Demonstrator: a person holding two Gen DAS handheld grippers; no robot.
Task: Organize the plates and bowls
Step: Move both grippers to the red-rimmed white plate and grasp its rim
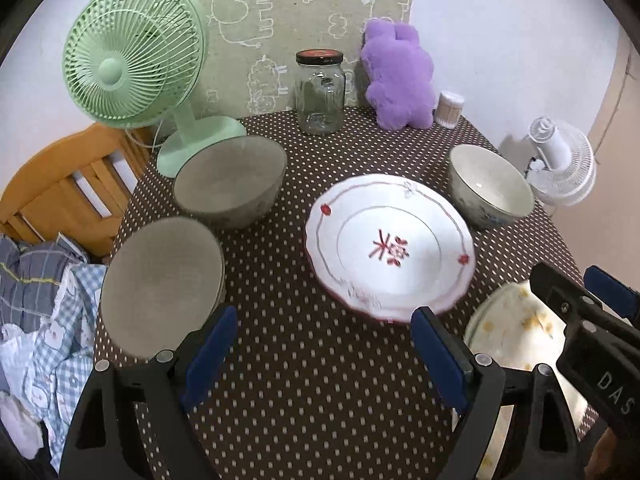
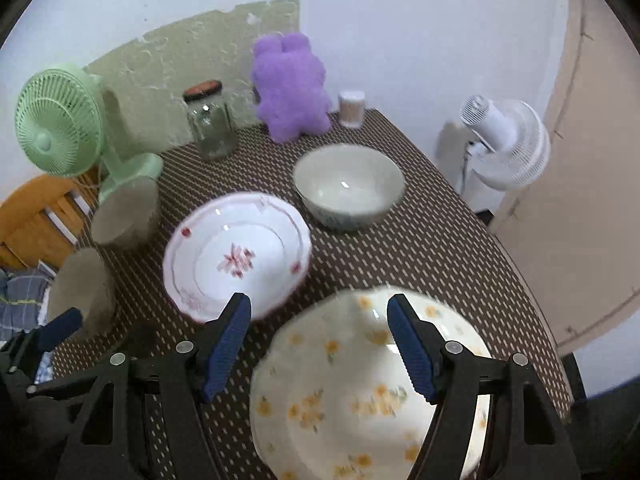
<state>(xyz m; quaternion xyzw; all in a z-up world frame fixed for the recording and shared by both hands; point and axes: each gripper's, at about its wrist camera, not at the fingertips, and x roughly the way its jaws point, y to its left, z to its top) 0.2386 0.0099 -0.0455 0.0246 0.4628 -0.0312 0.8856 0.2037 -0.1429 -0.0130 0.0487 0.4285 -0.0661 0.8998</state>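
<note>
Pale wall behind, with a patch of sheep-print paper; the counter [image 1: 320,380] wears a brown dotted cloth and carries a green fan [image 1: 134,56], a lidded glass jar [image 1: 320,92], a purple plush toy [image 1: 398,80] and a small tub of cotton swabs [image 1: 450,109] along the back edge. Task items, all resting on the cloth: two grey bowls on the left (far one [image 1: 232,182], near one [image 1: 160,288]), a white plate with red flower [image 1: 390,246] at centre, a pale green bowl [image 1: 490,186] behind and to the right of it, and a yellow-flowered plate [image 2: 368,392] nearest on the right. Left hand-held gripper [image 1: 322,354]: jaws spread wide, bare cloth between them, touching nothing. Right hand-held gripper [image 2: 320,346]: jaws spread, poised above the far rim of the yellow-flowered plate; no contact seen, though motion blur makes the clearance uncertain. Judged step: approach for a first pick, nothing stacked yet. To do it well, each hand-held gripper should take a rim edge-on, with one finger under the lip. The bowls should be nested like with like and the plates kept level while stacking, so glazed surfaces do not slide.
</note>
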